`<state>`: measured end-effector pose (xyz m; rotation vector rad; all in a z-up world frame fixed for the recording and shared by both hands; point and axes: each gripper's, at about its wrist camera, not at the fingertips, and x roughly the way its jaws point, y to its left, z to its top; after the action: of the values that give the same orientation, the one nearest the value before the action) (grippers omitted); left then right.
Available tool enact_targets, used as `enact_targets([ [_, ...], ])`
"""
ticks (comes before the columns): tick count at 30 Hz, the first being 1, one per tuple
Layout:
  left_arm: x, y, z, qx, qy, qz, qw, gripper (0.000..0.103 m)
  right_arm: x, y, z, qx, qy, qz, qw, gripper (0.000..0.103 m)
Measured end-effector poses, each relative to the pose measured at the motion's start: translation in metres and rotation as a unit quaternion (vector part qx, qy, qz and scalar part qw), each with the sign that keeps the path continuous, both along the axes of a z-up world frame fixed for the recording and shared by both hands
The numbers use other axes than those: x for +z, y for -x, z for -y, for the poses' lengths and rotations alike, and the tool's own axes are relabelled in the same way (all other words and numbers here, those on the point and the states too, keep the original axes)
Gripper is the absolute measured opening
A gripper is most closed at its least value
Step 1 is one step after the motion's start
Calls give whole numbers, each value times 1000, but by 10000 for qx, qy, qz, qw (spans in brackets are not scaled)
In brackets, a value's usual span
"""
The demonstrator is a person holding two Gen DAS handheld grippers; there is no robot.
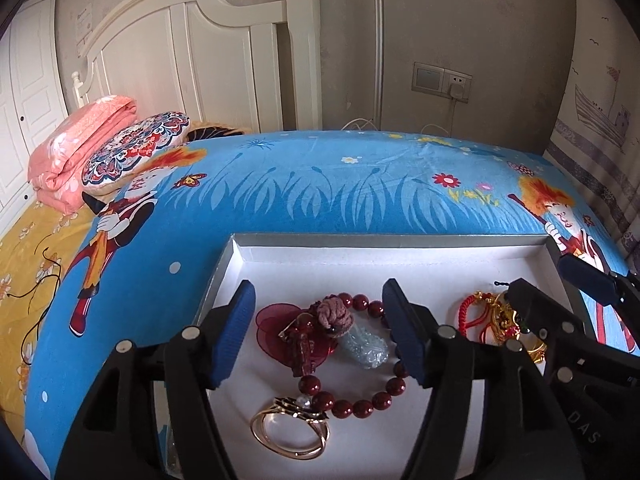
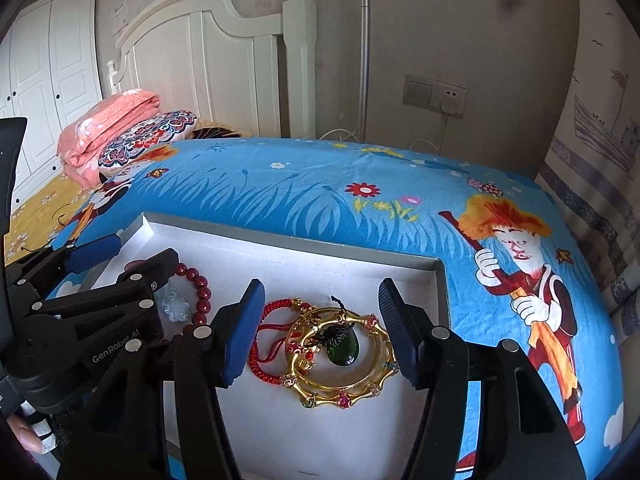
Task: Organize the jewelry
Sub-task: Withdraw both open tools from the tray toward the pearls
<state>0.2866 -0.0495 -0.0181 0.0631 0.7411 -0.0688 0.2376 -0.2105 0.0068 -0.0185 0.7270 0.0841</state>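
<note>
A shallow white box tray (image 1: pixel 400 264) (image 2: pixel 280 256) lies on the blue cartoon bedsheet. In the left wrist view my left gripper (image 1: pixel 320 332) is open above a dark red bead bracelet (image 1: pixel 360 404), a red flower hairpiece (image 1: pixel 280 328), a pale blue-green pendant with a knotted top (image 1: pixel 366 346) and a gold bangle (image 1: pixel 290 432). In the right wrist view my right gripper (image 2: pixel 320 332) is open above gold bangles (image 2: pixel 344 360), a green pendant (image 2: pixel 342 346) and a red cord bracelet (image 2: pixel 272 340). Each gripper shows in the other's view, the right one (image 1: pixel 560 284) and the left one (image 2: pixel 132 256).
A folded pink quilt (image 1: pixel 80 148) and a patterned pillow (image 1: pixel 136 148) lie near the white headboard (image 1: pixel 192 56). A wall socket with a plug (image 1: pixel 456 84) is behind the bed. A yellow sheet (image 1: pixel 28 264) lies at the left. A curtain (image 1: pixel 600 128) hangs at the right.
</note>
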Motion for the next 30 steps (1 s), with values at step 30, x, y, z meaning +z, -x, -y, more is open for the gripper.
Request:
enact_targets([
  [30,-10,171,-47,170,-108,920,9956,98,-18,153,2,10,-191,494,9986,65],
])
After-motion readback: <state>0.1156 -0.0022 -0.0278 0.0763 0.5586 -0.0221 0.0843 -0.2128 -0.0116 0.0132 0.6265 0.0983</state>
